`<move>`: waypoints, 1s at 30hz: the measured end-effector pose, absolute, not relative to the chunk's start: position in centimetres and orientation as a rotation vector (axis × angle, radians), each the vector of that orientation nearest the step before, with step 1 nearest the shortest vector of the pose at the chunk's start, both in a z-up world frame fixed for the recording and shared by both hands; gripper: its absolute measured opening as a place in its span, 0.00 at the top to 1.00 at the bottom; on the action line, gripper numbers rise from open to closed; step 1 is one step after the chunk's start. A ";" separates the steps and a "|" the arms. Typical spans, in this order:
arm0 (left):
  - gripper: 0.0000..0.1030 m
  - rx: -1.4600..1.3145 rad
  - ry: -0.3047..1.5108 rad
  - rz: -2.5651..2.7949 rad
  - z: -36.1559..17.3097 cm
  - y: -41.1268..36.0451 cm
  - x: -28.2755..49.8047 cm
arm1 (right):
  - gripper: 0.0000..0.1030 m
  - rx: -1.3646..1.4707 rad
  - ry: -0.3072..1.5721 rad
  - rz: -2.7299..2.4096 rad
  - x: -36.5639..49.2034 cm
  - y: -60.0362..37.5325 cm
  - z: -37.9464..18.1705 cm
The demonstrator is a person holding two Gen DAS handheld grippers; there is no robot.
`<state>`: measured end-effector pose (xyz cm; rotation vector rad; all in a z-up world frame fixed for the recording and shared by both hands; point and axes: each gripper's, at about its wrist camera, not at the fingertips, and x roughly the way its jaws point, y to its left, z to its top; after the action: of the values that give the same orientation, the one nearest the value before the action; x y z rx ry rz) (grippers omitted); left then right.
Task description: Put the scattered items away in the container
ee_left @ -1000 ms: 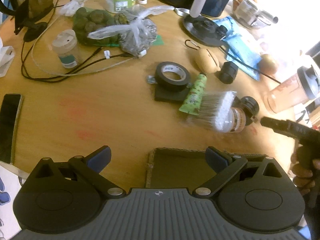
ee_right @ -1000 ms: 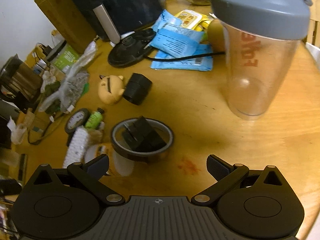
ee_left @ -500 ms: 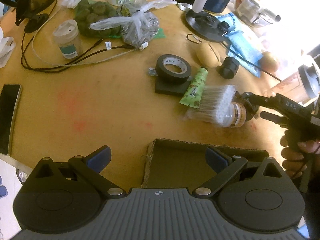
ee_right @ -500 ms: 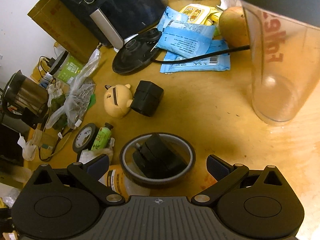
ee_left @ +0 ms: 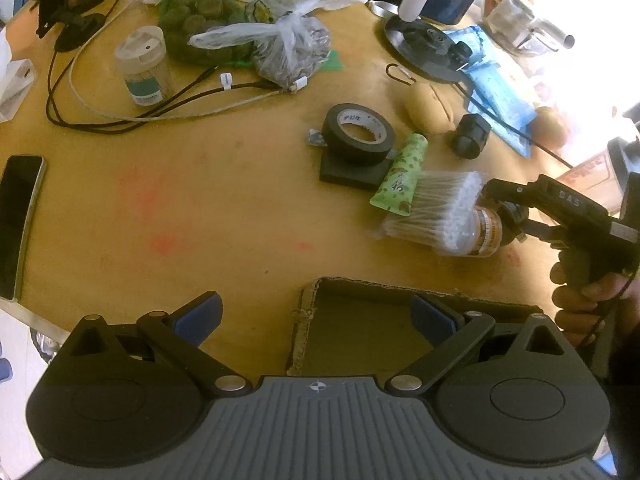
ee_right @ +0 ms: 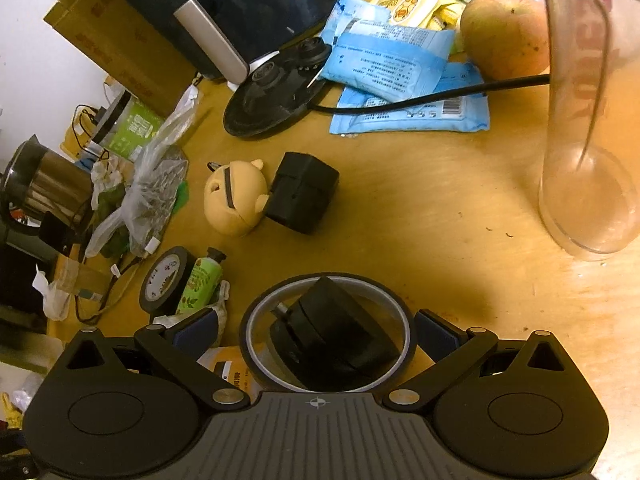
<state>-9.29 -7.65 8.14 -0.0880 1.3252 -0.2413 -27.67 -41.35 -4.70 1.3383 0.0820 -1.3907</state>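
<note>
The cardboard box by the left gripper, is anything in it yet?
Looks empty: the cardboard box shows only bare brown floor, though the left gripper hides part of it.

shaker cup point(ee_right: 588, 120) top cropped, cardboard box point(ee_left: 360, 320) partly hidden

Phone point(ee_left: 18, 224), kettle point(ee_right: 44, 184), apple point(ee_right: 506, 36)

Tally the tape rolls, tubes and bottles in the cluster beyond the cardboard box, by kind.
Black tape roll with white core label: 1
Clear-brown tape ring around a black round object: 1
Green printed squeeze tube: 1
Small clear bottle with brown label: 1
Clear packet of white cotton swabs: 1
Total: 5
</note>
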 end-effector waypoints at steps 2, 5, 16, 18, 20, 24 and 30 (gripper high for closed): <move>0.00 -0.086 1.324 -0.244 8.2 -7.5 -9.2 | 0.00 1.349 0.086 -1.393 -27.6 -41.5 -4.8; 0.00 -0.087 1.323 -0.241 8.2 -7.3 -9.2 | 0.00 1.361 0.080 -1.391 -27.6 -41.5 -5.0; 0.00 -0.081 1.318 -0.240 8.3 -7.0 -9.1 | 0.11 1.346 0.072 -1.400 -28.2 -41.1 -4.6; 0.00 -0.081 1.314 -0.241 8.4 -6.9 -9.2 | 0.11 1.335 0.063 -1.403 -28.4 -40.8 -4.2; 0.00 -0.079 1.311 -0.243 8.4 -6.9 -9.2 | 0.11 1.329 0.053 -1.410 -28.5 -40.6 -3.9; 0.00 -0.078 1.305 -0.248 8.6 -6.9 -9.3 | 0.11 1.296 0.049 -1.418 -28.6 -40.1 -3.0; 0.00 -0.068 1.297 -0.254 8.8 -7.0 -9.8 | 0.11 1.208 0.113 -1.468 -27.8 -39.2 -1.2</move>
<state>-9.84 -7.02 8.84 -0.0677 1.2966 -0.2545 -27.83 -39.22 -1.18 1.2078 0.1132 -1.4676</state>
